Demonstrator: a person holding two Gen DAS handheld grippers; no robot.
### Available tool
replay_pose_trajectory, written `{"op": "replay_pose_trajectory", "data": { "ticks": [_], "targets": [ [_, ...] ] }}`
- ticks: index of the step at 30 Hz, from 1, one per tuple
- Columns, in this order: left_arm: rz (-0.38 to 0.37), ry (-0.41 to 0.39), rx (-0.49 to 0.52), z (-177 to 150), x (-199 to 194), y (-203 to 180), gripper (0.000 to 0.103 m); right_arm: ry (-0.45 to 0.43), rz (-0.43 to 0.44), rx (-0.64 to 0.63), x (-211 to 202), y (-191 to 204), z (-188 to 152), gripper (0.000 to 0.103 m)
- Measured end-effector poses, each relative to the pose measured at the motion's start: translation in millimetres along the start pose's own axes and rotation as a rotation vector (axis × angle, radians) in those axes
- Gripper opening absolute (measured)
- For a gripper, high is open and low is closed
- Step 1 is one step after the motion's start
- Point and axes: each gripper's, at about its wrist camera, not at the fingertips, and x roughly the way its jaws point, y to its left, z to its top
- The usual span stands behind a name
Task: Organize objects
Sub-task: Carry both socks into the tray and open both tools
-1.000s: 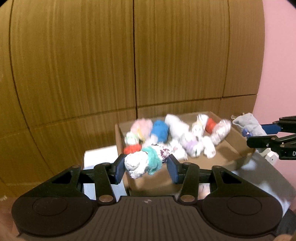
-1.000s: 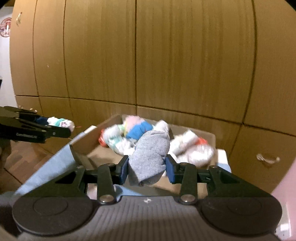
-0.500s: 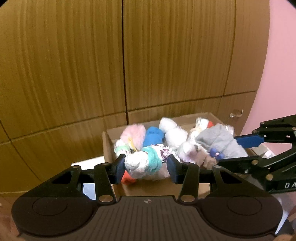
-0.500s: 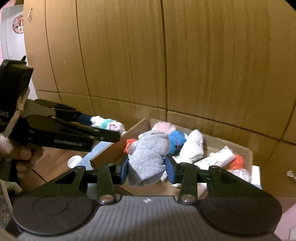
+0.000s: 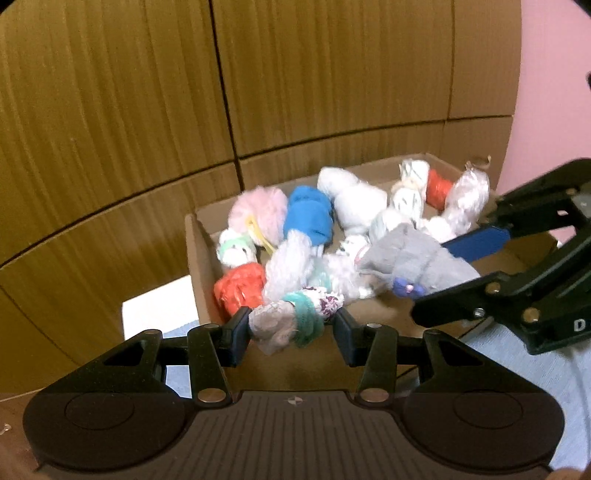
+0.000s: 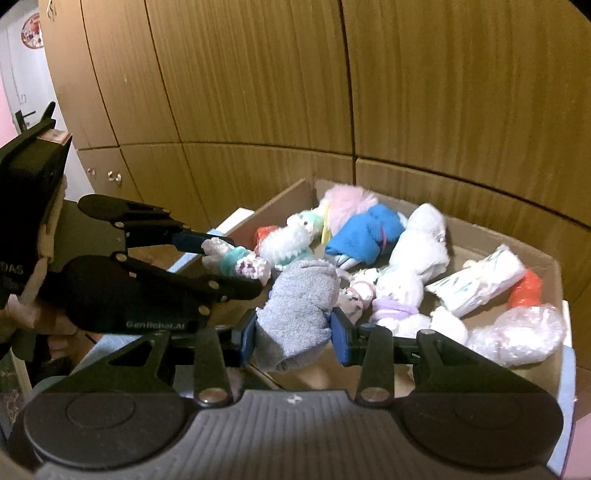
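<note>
Wood-panel backdrop, box [image 5: 201, 258] floor hidden, socks [image 6: 402, 258] blurred

Brown wood-grain cabinet panels [image 5: 295, 92] with dark seams fill the background, and two small metal pull handles [image 6: 114, 176] show on a lower door at the left of the right wrist view. A pink painted wall [image 5: 550, 74] runs up the right edge. At far left a white door [image 6: 18, 85] carries a round red-and-white sticker [image 6: 31, 31].

Rolled socks [image 5: 306, 221] in cardboard box [image 5: 201, 266]
</note>
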Motion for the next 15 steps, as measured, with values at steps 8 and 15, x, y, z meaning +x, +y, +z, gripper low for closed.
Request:
{"op": "replay_pose_trajectory", "data": {
  "ticks": [8, 15],
  "targets": [
    [-0.021, 0.022, 0.032, -7.5, 11.9, 0.9, 0.055, 0.052, 0.028, -0.014, 22.5, 1.5, 3.8, 0.038],
    [-0.010, 0.011, 0.055, -8.6, 12.7, -2.3, 0.062, 0.076, 0.033, -0.016, 30.3, 0.2, 4.7, 0.042]
  ]
}}
